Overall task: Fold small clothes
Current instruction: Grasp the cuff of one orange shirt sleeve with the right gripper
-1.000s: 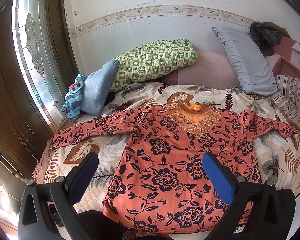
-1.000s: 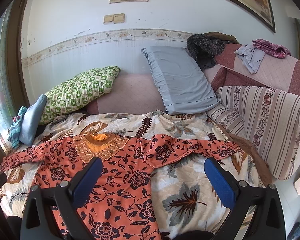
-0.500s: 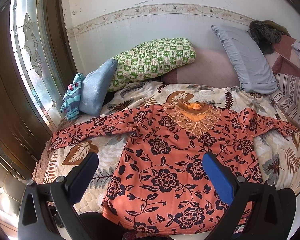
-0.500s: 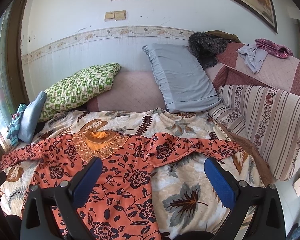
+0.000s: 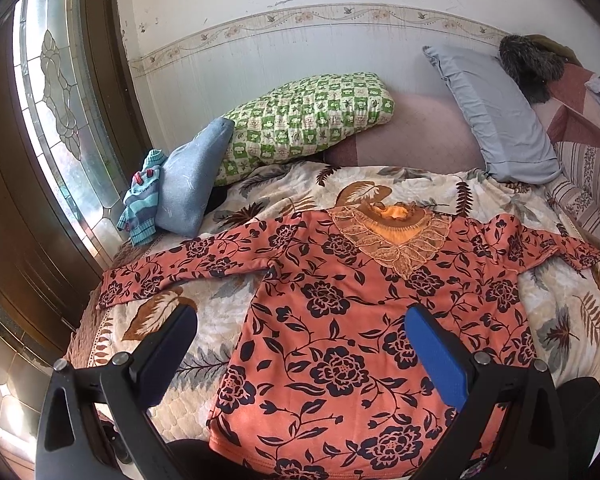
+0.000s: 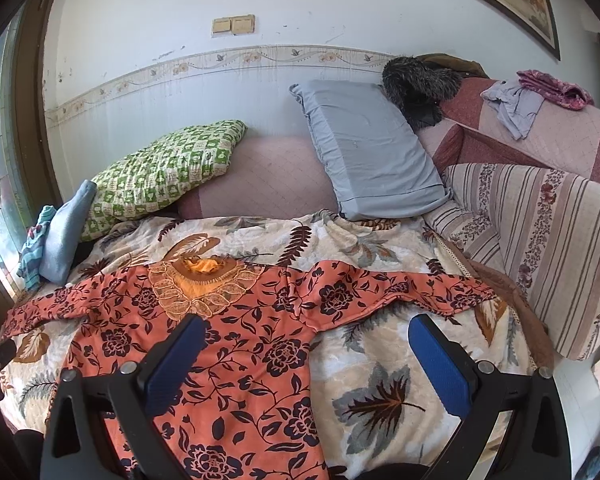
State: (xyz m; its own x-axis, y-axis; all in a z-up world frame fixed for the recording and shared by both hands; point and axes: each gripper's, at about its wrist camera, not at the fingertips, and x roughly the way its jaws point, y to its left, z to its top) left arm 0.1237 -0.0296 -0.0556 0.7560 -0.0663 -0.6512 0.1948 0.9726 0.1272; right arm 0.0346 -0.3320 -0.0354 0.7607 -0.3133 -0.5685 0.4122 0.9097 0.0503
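Note:
An orange long-sleeved top with dark flowers (image 5: 340,320) lies flat, front up, both sleeves spread, on a leaf-patterned bedspread (image 5: 284,192). It also shows in the right wrist view (image 6: 228,344). My left gripper (image 5: 300,320) is open and empty, held above the top's lower left part. My right gripper (image 6: 306,332) is open and empty, held above the top's right side, below the right sleeve (image 6: 412,288).
A green checked pillow (image 5: 304,120), a blue pillow (image 5: 496,116) and a small blue cushion (image 5: 188,184) with a striped knit (image 5: 142,200) lie along the wall. A striped sofa arm (image 6: 540,248) borders the right. A window (image 5: 56,92) is at the left.
Both views have shifted very slightly; the top and both open grippers look the same.

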